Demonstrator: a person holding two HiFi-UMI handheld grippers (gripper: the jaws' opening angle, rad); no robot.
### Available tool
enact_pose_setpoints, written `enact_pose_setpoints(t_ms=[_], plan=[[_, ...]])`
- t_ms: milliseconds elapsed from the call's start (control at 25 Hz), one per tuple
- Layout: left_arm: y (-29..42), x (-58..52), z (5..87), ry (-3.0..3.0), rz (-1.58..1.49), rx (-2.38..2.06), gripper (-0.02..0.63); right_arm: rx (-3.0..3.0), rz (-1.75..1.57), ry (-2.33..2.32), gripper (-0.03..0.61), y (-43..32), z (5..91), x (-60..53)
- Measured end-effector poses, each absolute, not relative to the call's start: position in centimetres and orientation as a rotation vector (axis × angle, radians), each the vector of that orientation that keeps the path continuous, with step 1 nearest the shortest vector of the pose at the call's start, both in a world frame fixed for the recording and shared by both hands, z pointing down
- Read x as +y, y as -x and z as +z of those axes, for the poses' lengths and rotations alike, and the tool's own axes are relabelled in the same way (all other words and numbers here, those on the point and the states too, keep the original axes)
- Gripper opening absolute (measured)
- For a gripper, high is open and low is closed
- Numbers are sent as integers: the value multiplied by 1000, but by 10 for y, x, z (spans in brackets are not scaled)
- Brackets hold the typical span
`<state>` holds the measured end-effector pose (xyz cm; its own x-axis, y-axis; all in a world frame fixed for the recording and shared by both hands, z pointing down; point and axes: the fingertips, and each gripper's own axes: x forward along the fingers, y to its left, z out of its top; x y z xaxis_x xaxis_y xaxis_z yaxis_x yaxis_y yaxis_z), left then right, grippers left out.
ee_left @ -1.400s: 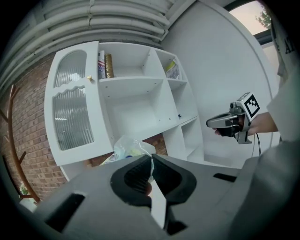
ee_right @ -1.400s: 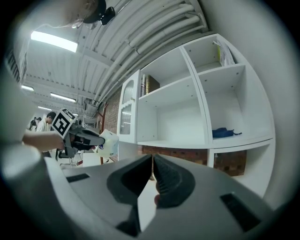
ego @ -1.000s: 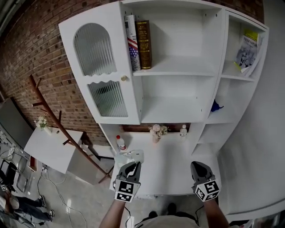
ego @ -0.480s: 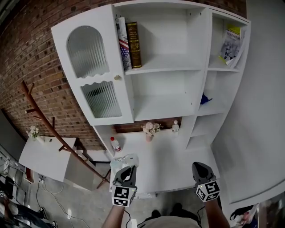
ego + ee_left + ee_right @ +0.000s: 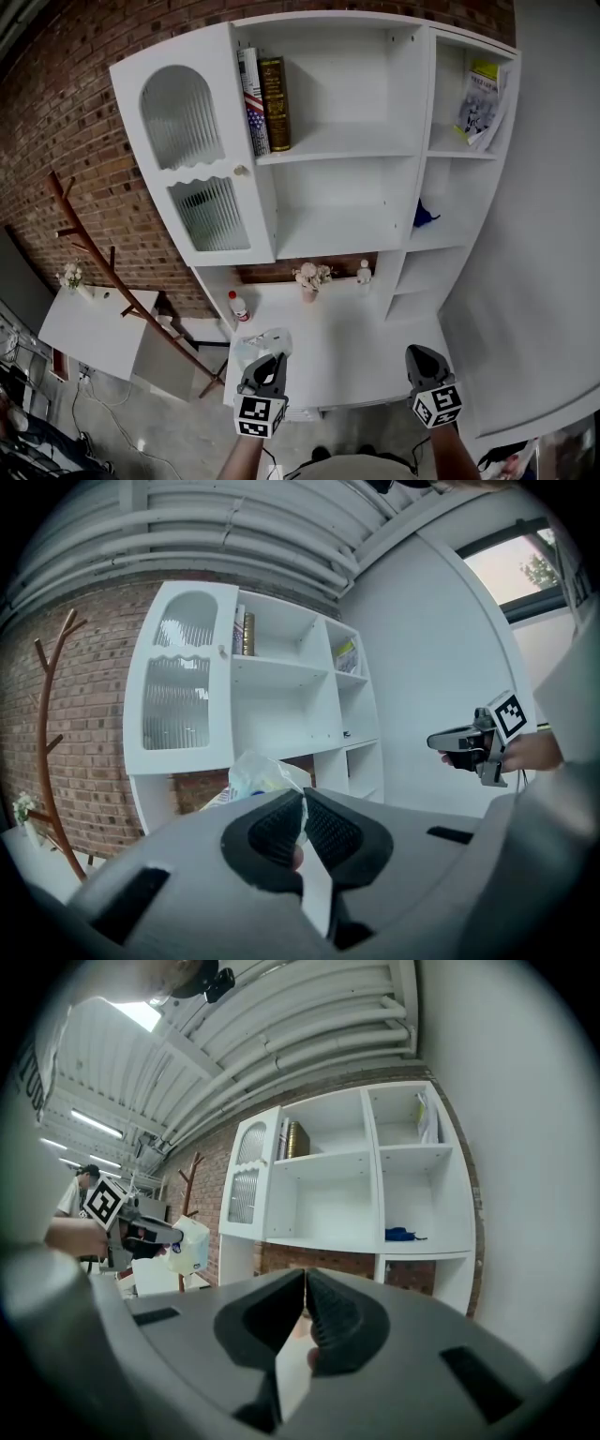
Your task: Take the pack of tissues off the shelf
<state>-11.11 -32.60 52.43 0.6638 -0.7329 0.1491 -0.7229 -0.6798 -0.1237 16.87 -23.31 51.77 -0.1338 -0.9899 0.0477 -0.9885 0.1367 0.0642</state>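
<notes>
The pack of tissues (image 5: 256, 344), a crinkly clear wrapper with blue print, is off the shelf and hangs over the front left edge of the white counter (image 5: 347, 342). My left gripper (image 5: 272, 359) is shut on its wrapper. In the left gripper view the pack (image 5: 255, 774) sticks out past the shut left gripper (image 5: 302, 801). My right gripper (image 5: 418, 352) is held at the counter's front right, shut and empty. In the right gripper view the right gripper (image 5: 306, 1281) has its jaws together, and the pack (image 5: 190, 1244) shows far left.
A white shelf unit (image 5: 337, 150) stands against a brick wall, with two books (image 5: 263, 103), a booklet (image 5: 480, 103) and a blue item (image 5: 425, 215). A bottle (image 5: 238, 306), a flower vase (image 5: 308, 279) and a figurine (image 5: 364, 272) are at the counter's back. A wooden coat rack (image 5: 112, 277) and a small white table (image 5: 89, 330) stand left.
The head view has swung, so the shelf unit sits further left in the picture. The left gripper keeps its hold on the pack, slightly lower. The right gripper has barely moved.
</notes>
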Motion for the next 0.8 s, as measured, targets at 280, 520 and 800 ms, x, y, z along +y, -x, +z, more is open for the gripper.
enact_pose_setpoints(t_ms=[280, 520, 800], plan=[[98, -319, 527, 2827, -315, 1264, 26, -2340, -40, -1980, 29, -182, 516, -240], [89, -316, 523, 2824, -290, 1281, 26, -2365, -52, -1954, 28, -187, 515, -243], [82, -316, 522, 2823, -287, 1291, 26, -2387, -62, -1936, 29, -192, 511, -245]])
